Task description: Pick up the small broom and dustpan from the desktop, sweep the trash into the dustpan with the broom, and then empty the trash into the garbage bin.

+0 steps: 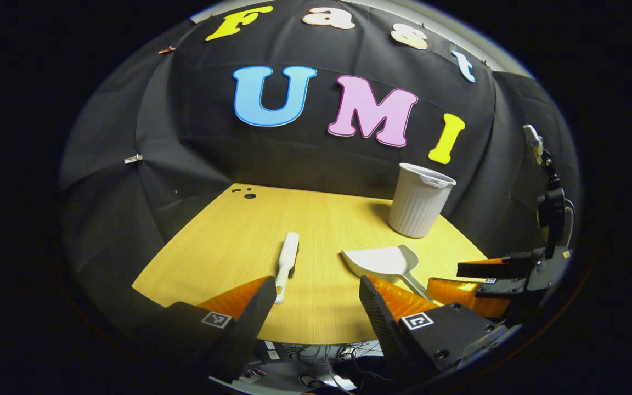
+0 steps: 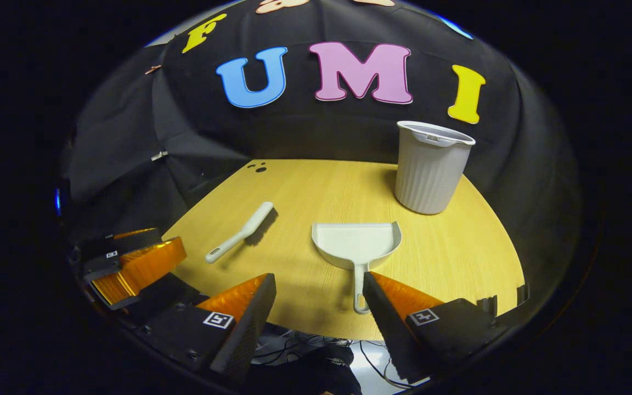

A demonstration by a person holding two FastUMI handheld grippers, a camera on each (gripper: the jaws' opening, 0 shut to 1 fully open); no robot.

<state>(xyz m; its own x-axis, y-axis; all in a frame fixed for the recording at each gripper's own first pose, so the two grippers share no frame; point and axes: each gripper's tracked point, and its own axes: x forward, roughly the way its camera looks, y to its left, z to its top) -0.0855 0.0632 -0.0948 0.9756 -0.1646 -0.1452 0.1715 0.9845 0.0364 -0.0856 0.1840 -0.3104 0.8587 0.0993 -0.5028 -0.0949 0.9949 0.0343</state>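
A small white broom [image 1: 287, 266] [image 2: 242, 231] lies flat on the wooden desktop [image 1: 228, 241] [image 2: 458, 258], left of a white dustpan [image 1: 384, 262] [image 2: 357, 241]. The dustpan's handle points toward the near edge. My left gripper [image 1: 316, 307] is open at the front edge, and the broom's handle end lies just by its left finger. Also open, my right gripper [image 2: 320, 307] hovers at the front edge with the dustpan handle's tip close to its right finger. Each gripper shows in the other's view, the right gripper [image 1: 480, 280] and the left gripper [image 2: 129, 263], both holding nothing.
A ribbed white garbage bin [image 1: 420, 200] [image 2: 431, 167] stands upright at the back right of the desktop, behind the dustpan. Small dark holes [image 1: 244, 193] [image 2: 258, 166] mark the far left corner. Cables [image 1: 321, 354] hang below the front edge. Black cloth walls close in the desk.
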